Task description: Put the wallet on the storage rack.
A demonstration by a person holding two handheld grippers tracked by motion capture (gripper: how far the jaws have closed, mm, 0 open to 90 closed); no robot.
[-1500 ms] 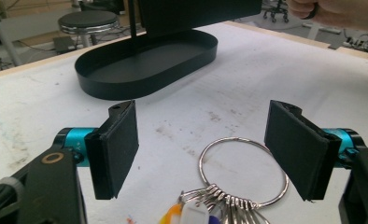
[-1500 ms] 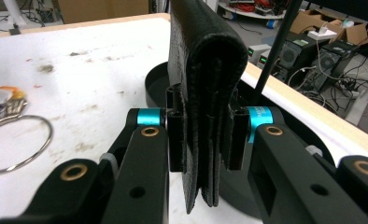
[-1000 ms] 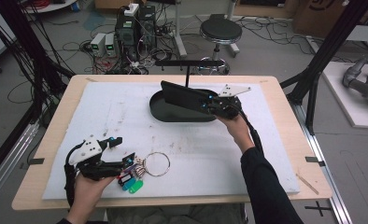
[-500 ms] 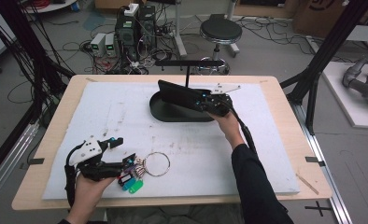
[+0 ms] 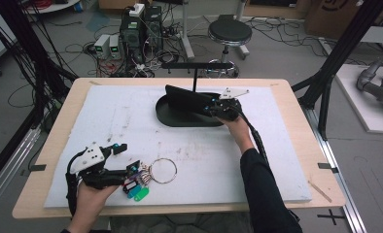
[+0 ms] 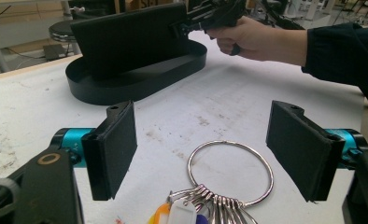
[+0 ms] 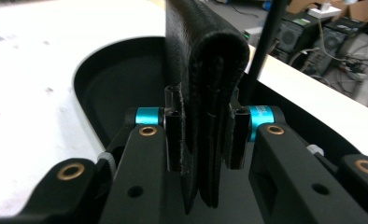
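Right gripper [image 5: 214, 108] and clamped black folder [image 5: 187, 100] — lower and farther left over the tray [image 5: 165, 116].

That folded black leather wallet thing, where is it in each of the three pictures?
High view: the wallet stands upright in the black oval tray, upper middle, clamped by the right gripper.
Left gripper view: top left, a dark slab rising from the tray.
Right gripper view: dead centre, its folded edge facing the camera, pinched between the jaws.
Shared landmark: the black oval tray.

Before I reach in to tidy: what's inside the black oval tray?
A folded black wallet stands on edge in the black oval tray, clamped by the right gripper. The tray floor behind the wallet is hidden.
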